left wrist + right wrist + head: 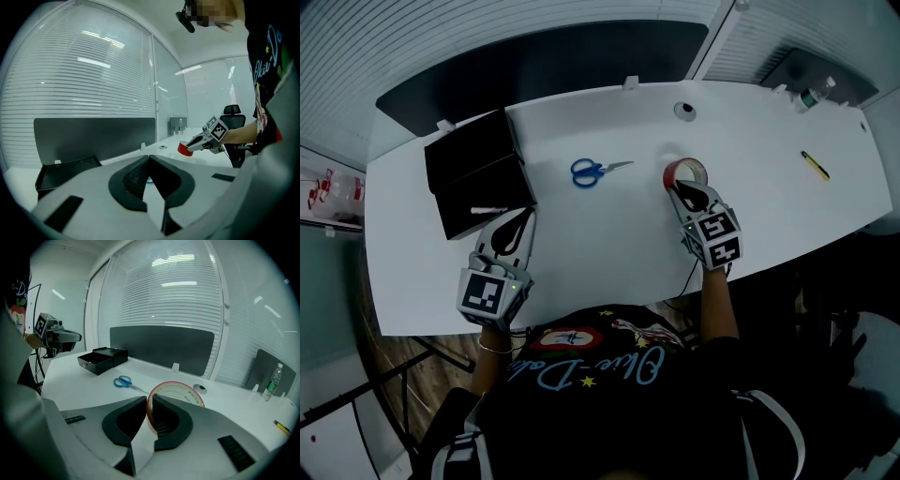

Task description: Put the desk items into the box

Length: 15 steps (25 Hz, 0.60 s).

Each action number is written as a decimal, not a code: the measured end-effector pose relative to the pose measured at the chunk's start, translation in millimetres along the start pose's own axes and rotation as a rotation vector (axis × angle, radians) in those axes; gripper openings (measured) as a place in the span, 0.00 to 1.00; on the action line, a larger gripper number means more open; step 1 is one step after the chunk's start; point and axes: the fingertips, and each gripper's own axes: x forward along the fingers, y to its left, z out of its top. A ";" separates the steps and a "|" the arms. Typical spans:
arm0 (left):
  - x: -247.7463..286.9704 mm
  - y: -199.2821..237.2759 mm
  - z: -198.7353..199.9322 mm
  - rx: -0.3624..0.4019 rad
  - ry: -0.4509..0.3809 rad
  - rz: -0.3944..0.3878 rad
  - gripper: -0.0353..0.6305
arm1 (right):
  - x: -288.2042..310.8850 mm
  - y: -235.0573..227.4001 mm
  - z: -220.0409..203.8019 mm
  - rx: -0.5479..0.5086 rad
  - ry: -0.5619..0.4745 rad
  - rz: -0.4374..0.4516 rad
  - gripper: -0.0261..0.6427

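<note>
While the right gripper sits mid-desk toward the near edge, its jaws are clamped on the wall of the red tape roll, one jaw inside the ring and one outside. The roll stands on edge between the pads, tilted. Cannot tell whether it clears the white desk.

The left gripper has its jaws pressed together at the tips with nothing pinched. It is over the near-left part of the desk, tips just beside the near right corner of the black box. Contact with the box cannot be told.

The box is at the left rear corner of the desk, lid flipped open toward the rear edge. A thin white pen-like item lies inside the tray.

On the desktop:
- Blue-handled scissors lie flat in the middle, between box and tape roll, blades pointing toward the roll, well apart from both.
- A yellow-and-black pen-like item is near the right edge, well apart from the right gripper.
- A round cable grommet is set in the desktop at the rear edge, behind the tape roll.
- A bottle stands upright at the right rear corner.
</note>
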 end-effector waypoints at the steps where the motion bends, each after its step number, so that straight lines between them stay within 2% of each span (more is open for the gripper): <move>1: -3.4 2.8 1.0 -0.006 0.001 0.005 0.06 | -0.9 3.1 5.9 0.003 -0.010 0.001 0.12; 3: -7.5 6.4 4.0 -0.031 0.011 0.018 0.06 | -1.9 6.7 15.5 0.005 -0.028 0.004 0.12; 7: -11.7 11.0 0.9 -0.008 -0.005 0.021 0.06 | -1.6 11.1 25.4 -0.002 -0.056 0.014 0.12; 10: -15.5 13.5 2.8 -0.031 -0.001 0.034 0.06 | -0.9 15.3 30.8 -0.003 -0.069 0.027 0.12; 15: -20.9 19.0 -0.2 -0.029 -0.005 0.051 0.06 | 1.2 19.5 41.6 -0.019 -0.094 0.038 0.12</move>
